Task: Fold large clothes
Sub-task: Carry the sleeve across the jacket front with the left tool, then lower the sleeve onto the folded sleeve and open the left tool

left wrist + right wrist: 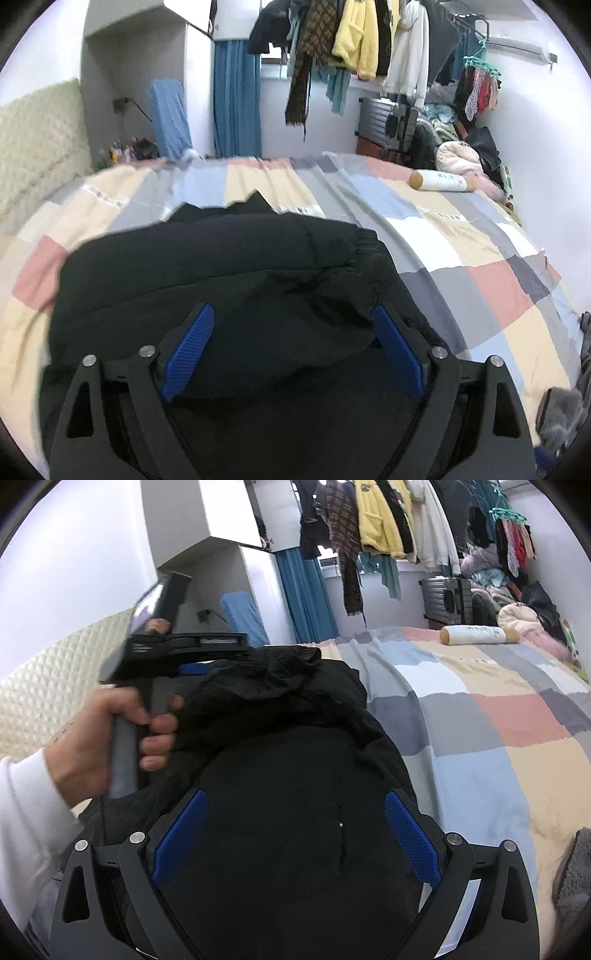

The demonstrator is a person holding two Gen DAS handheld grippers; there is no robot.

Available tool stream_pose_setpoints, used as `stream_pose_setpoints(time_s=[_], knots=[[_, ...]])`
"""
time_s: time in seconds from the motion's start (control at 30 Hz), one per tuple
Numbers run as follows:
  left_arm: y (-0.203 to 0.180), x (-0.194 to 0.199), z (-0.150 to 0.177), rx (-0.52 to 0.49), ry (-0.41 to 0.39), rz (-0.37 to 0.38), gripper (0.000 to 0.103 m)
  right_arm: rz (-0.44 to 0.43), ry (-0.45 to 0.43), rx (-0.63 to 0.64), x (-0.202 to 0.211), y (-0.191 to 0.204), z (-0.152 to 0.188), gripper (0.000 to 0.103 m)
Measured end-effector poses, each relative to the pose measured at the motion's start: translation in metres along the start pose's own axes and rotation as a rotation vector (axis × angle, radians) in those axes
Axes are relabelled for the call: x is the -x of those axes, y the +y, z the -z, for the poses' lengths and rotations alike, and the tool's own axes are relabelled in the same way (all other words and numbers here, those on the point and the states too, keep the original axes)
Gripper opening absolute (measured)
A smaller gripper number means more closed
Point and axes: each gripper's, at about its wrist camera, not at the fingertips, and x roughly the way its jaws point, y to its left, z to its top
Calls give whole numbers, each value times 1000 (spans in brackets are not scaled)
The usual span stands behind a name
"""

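A black jacket (229, 266) lies bunched on the bed (480, 258). The left gripper (293, 350) and right gripper (295, 834) are both released above it, grasping nothing.

Black jacket (221, 266) and bolster (439, 181) on checked bed (480, 236)

A: Room?
B: Bedroom. Bed (461, 240) w/ patchwork checked cover: pink, grey, beige, blue, white. Quilted cream headboard (40, 144) on the left, white walls (535, 122).
A: Far end?
B: Blue curtain (236, 99) beside a window, white cabinet (136, 48) above a recess. Rail of hanging clothes across the top, incl. a yellow fleece jacket (356, 40) and a white hoodie (408, 55).
A: Right side?
B: Grey suitcase (380, 116), heap of clothes and bedding (458, 155) in the corner, cylindrical bolster pillow (441, 181) lying at the bed's far edge. AC unit (517, 44) high on the wall.
A: Light?
B: Even, bright, cool.
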Motion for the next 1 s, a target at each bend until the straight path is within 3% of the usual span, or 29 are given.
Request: stream_pose_setpoints(time_s=[0.13, 0.37, 0.67, 0.83, 1.0], knots=[[15, 40, 10, -40, -37, -39, 88, -12, -26, 17, 2, 9, -3, 98], [63, 92, 43, 23, -102, -24, 88, -13, -34, 55, 1, 27, -4, 98], [120, 94, 90, 31, -99, -74, 88, 20, -55, 74, -7, 41, -11, 97], [157, 79, 93, 70, -105, -103, 89, 9, -13, 65, -35, 43, -27, 97], [194, 61, 87, 115, -106, -132, 89, 58, -8, 119, -74, 43, -50, 97]])
